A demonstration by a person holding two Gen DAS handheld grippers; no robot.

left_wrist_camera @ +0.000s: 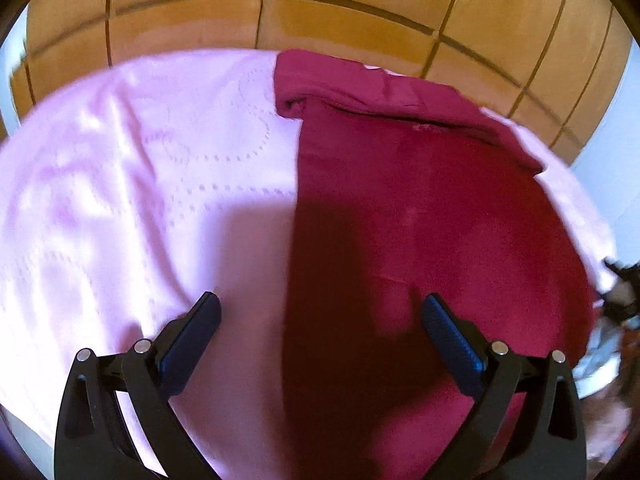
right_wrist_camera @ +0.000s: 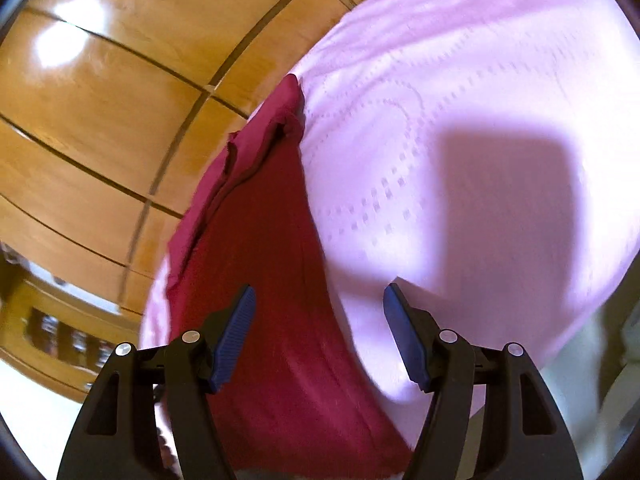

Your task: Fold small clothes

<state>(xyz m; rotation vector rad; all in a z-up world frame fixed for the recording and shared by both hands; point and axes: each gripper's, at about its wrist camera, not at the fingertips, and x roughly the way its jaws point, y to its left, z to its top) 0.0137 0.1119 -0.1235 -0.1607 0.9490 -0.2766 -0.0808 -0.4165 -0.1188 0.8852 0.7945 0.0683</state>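
A dark red garment (left_wrist_camera: 420, 208) lies flat on a pink quilted bedspread (left_wrist_camera: 140, 184), with a folded band along its far edge. My left gripper (left_wrist_camera: 320, 304) is open and empty above the garment's left edge. In the right wrist view the same red garment (right_wrist_camera: 272, 264) runs up the middle-left on the pink bedspread (right_wrist_camera: 460, 120). My right gripper (right_wrist_camera: 318, 296) is open and empty, hovering over the garment's right edge.
A wooden panelled wardrobe (left_wrist_camera: 320, 12) stands behind the bed and shows in the right wrist view (right_wrist_camera: 100, 112) too. Some crumpled items (left_wrist_camera: 612, 320) lie at the bed's right side. A wooden shelf unit (right_wrist_camera: 60, 336) is low on the left.
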